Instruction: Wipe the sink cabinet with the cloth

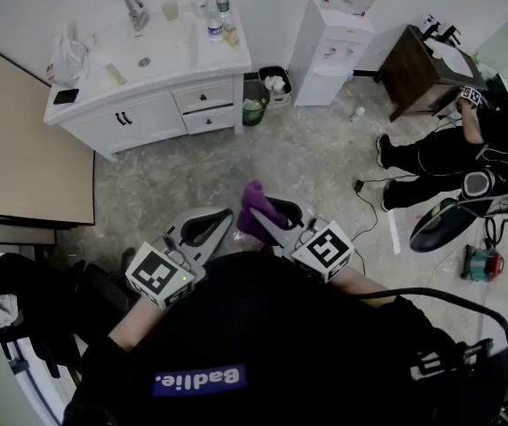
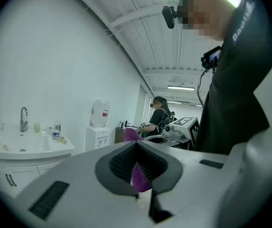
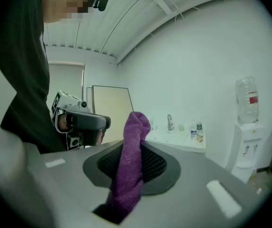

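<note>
head view: i am holding both tools low over my lap, well apart from the white sink cabinet [image 1: 161,114] across the floor, so wiping is not yet under way. the right gripper [image 1: 270,213] is clamping the purple cloth [image 1: 256,201], whose bunched end is standing up above the jaws. the left gripper [image 1: 226,215] is sitting just beside it. i am counting two grippers, one cloth, one cabinet, one faucet [image 1: 136,11] and one water dispenser [image 1: 329,51]. a second person [image 1: 467,158] is sitting on the floor at right.

left gripper view: the jaws are meeting at their tips, leaving a loop between the pads. purple is showing through that loop, and i am judging it to be the cloth hanging behind, not a grip.

right gripper view: the jaws are closed on the cloth [image 3: 129,170], pinching it mid-length, probably so a thick wad is sticking out to meet the surface. the cabinet top [image 3: 183,144] is lying far ahead, two bottles standing on it.
</note>
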